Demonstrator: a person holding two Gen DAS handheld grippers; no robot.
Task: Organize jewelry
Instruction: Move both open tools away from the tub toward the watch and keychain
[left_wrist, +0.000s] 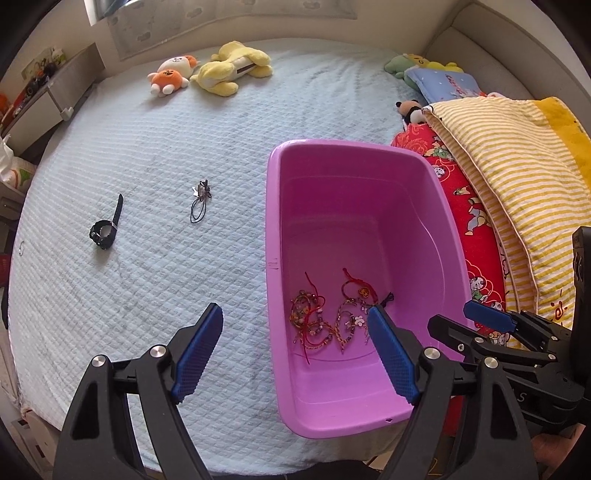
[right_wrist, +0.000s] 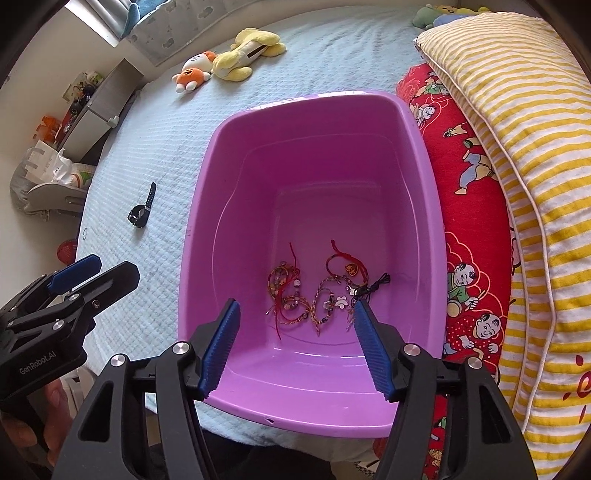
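Note:
A purple plastic bin (left_wrist: 273, 229) (right_wrist: 199, 206) sits on the pale blue bedspread. Several red and beaded string bracelets (left_wrist: 332, 317) (right_wrist: 314, 291) lie on its floor. A black wristwatch (left_wrist: 105, 225) (right_wrist: 141, 208) and a small dark cord pendant (left_wrist: 201, 201) lie on the bed left of the bin. My left gripper (left_wrist: 295, 314) is open and empty, straddling the bin's near left wall. My right gripper (right_wrist: 295, 310) is open and empty above the bin's near end. Each gripper shows in the other's view, the right (left_wrist: 491, 319) and the left (right_wrist: 74, 273).
Plush toys, one orange and white (left_wrist: 170, 75) and one yellow (left_wrist: 231, 68), lie at the far side of the bed. A red patterned cushion (left_wrist: 465, 206) and a yellow striped pillow (left_wrist: 517, 177) press against the bin's right side. A shelf with clutter (right_wrist: 92, 107) stands left of the bed.

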